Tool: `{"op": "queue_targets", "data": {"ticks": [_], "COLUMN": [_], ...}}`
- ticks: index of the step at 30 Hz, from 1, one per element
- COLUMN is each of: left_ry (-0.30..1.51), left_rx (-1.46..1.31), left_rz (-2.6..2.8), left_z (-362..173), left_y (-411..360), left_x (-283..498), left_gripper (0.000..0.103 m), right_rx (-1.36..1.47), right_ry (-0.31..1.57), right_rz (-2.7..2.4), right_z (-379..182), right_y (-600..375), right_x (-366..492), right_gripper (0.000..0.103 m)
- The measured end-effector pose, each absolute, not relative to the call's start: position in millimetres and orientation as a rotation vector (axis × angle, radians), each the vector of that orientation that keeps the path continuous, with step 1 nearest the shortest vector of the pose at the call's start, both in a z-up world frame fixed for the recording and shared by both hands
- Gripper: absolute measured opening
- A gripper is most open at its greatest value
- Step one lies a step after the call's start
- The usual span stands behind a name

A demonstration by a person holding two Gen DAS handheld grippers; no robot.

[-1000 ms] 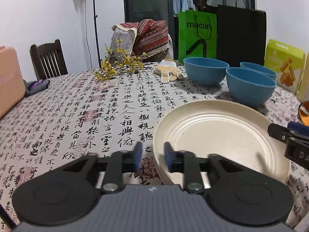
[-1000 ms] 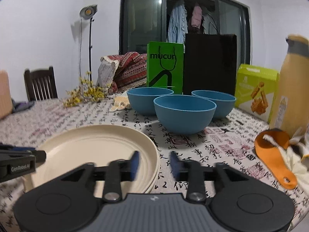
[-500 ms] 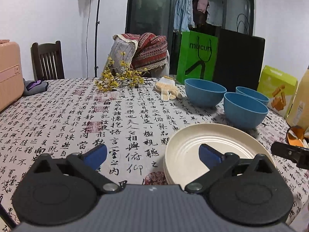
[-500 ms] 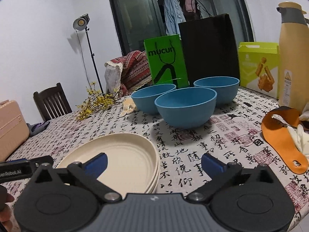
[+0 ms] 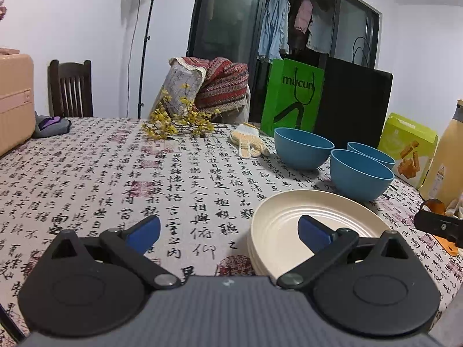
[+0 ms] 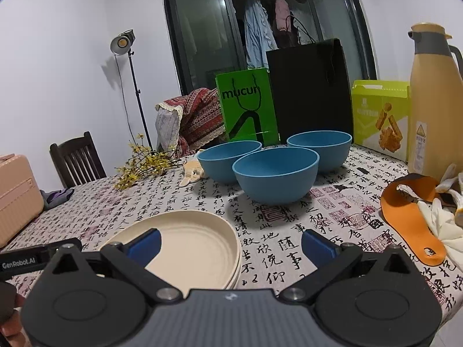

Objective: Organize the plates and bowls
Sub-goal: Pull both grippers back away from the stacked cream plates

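Plate stack [image 5: 289,225] seemingly just beyond left claw [image 5: 228,232]

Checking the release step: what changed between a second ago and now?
Both grippers, left gripper and right gripper, opened wide, letting go of the plate stack, and pulled back and up. The stack and three blue bowls stayed where they were.

Plates [image 6: 188,248] sat stacked on my table [image 6: 277,248], nearest me | three bowls [image 6: 275,173] clustered behind them | bags [image 6: 249,107] stood behind the bowls | jug [image 6: 431,101] far right | flower sprig [image 6: 144,164] lay left of the bowls.
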State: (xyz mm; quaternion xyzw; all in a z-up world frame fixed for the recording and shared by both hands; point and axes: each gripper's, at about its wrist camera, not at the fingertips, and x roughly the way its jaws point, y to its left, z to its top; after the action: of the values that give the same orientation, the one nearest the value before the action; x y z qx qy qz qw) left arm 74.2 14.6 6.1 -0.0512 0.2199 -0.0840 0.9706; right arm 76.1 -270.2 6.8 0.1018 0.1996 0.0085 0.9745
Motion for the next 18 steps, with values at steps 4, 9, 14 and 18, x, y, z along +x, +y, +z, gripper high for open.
{"op": "queue_targets", "data": {"ticks": [4, 9, 14, 18], "left_ry": [0.41, 0.387, 0.367, 0.36], "left_rx": [-0.102, -0.106, -0.113, -0.099], "left_rz": [-0.162, -0.15, -0.156, -0.143], "left_z": [5.3, 6.4, 9.2, 12.4], "left_y": [26.0, 36.3, 39.7, 30.4], "left_x": [61.5, 52.3, 47.3, 50.4], "left_gripper": [0.103, 0.103, 0.103, 0.103], "right_rx": [0.192, 0.18, 0.173, 0.158], "right_ry": [0.398, 0.402, 0.415, 0.411], "right_rz": [0.016, 0.016, 0.01, 0.011], "right_z": [10.4, 9.9, 6.2, 8.1], "right_y": [-267.0, -265.0, -269.0, -277.5], "right_x": [64.4, 53.3, 48.2, 53.3], "right_gripper": [0.103, 0.103, 0.103, 0.103]}}
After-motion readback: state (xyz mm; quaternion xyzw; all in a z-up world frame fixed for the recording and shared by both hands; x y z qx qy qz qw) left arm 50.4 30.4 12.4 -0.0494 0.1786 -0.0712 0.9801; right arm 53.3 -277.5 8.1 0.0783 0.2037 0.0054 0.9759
